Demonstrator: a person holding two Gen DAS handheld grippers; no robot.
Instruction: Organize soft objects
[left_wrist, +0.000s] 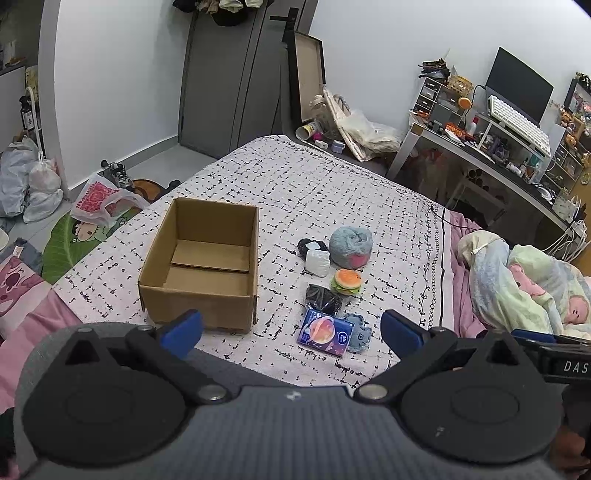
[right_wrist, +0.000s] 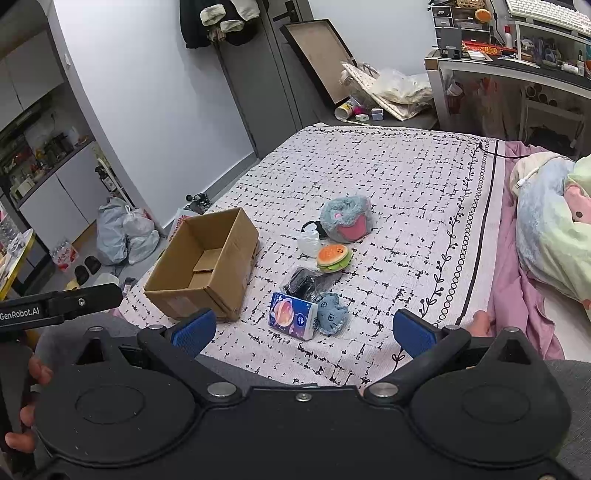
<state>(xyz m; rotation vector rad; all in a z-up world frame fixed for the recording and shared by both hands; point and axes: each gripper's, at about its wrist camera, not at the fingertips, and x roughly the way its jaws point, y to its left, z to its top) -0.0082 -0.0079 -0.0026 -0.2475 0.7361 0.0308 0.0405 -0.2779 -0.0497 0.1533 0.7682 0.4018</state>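
An open, empty cardboard box (left_wrist: 201, 264) (right_wrist: 207, 264) stands on the bed. To its right lie soft objects: a grey-blue furry plush (left_wrist: 350, 246) (right_wrist: 345, 218), a burger squishy (left_wrist: 347, 281) (right_wrist: 333, 257), a white packet (left_wrist: 317, 261) (right_wrist: 308, 242), a black bag (left_wrist: 323, 300) (right_wrist: 304, 282), a blue tissue pack (left_wrist: 325, 331) (right_wrist: 293, 315) and a small blue knitted piece (left_wrist: 360, 331) (right_wrist: 331, 313). My left gripper (left_wrist: 291, 330) is open and empty, above the near bed edge. My right gripper (right_wrist: 304, 332) is open and empty, just short of the tissue pack.
The bed cover (left_wrist: 314, 184) (right_wrist: 388, 177) is white with black marks. A bundled blanket (left_wrist: 517, 284) (right_wrist: 554, 221) lies at the right. Bags (left_wrist: 26, 184) and clutter sit on the floor at the left. A desk (left_wrist: 498, 158) stands at the far right.
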